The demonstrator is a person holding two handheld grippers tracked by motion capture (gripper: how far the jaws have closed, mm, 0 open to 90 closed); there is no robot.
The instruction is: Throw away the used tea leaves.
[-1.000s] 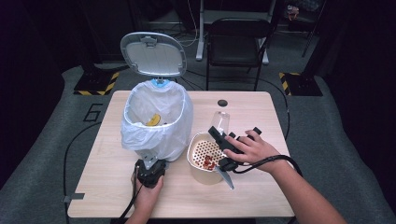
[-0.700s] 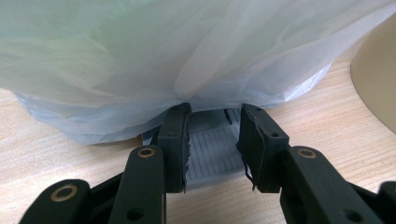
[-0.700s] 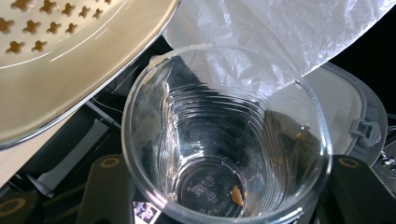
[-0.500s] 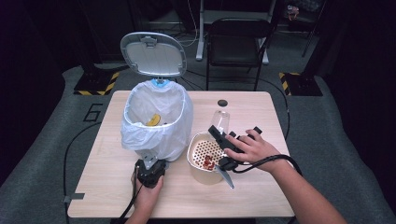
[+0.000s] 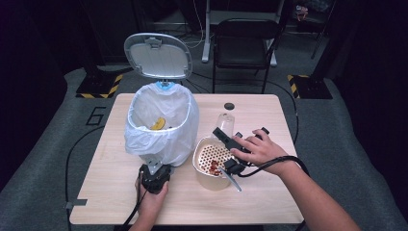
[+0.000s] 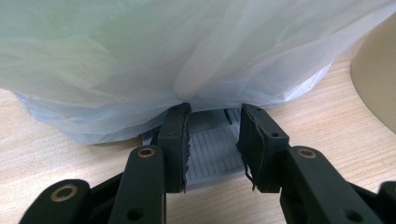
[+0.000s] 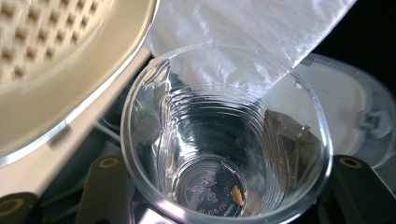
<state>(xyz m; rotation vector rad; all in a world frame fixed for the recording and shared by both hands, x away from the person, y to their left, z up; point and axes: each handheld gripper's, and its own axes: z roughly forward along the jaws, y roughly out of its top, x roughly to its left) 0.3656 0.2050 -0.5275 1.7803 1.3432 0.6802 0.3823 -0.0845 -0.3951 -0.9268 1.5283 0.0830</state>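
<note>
Left gripper [image 6: 212, 144] clamped on the grey pedal [image 6: 212, 156] at the base of the bin [image 5: 161, 125], lid up, white bag draped over it. Right gripper [image 5: 226, 139] pinching a clear plastic cup [image 7: 224, 140], tipped above the beige strainer bowl [image 5: 211, 161]. Bare desk [image 5: 269, 202] near the front edge.

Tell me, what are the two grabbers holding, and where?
The right gripper grips a clear plastic cup around its sides. The left gripper clamps the bin's grey pedal.
</note>
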